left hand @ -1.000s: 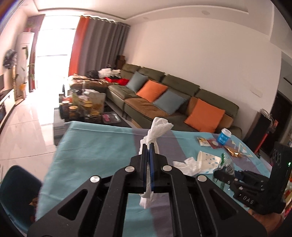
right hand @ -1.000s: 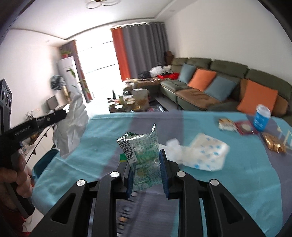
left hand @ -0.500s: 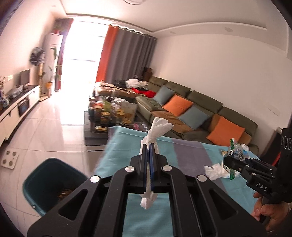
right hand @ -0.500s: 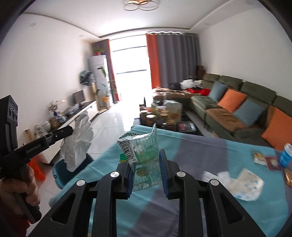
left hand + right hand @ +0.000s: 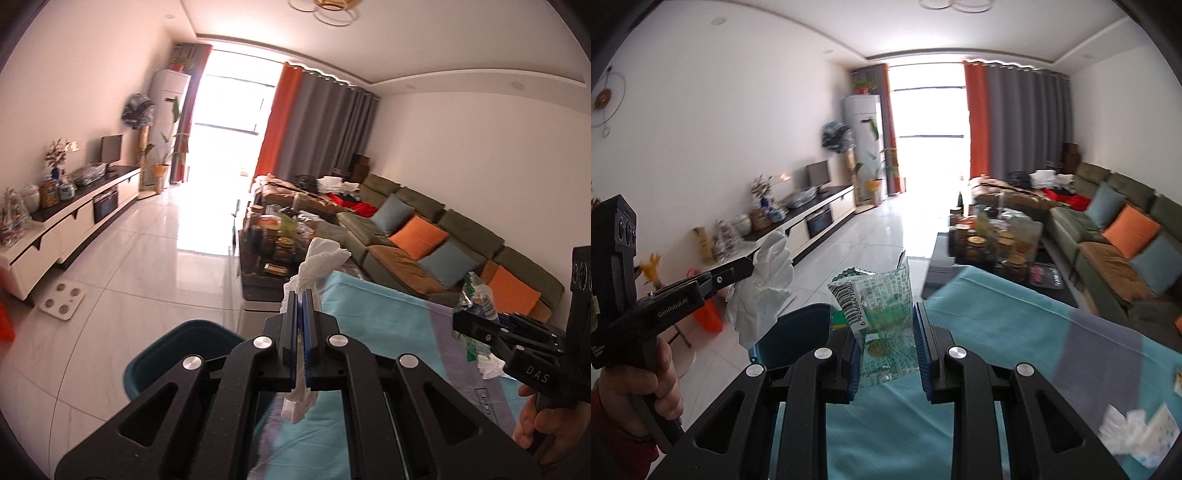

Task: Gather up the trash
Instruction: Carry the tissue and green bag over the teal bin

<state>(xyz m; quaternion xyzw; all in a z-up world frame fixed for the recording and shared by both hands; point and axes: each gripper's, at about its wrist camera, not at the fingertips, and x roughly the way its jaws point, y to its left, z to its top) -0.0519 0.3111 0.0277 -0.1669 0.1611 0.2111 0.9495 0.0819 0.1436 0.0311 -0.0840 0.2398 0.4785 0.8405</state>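
Both claws have swung away from the middle of the worktop (image 5: 997, 332) toward its edge, so the teal bin (image 5: 173, 354) on the floor just beyond that edge now shows in both views. The left claw (image 5: 301, 299) is clamped tight on a crumpled white tissue (image 5: 321, 258), held over the worktop's edge near the bin. The right claw (image 5: 886, 325) grips a green-printed clear wrapper (image 5: 882, 306) upright between its pads, while more tissue (image 5: 1134, 435) lies farther back on the worktop.

Open floor around teal bin (image 5: 177, 354); table edge (image 5: 373, 291) alongside.
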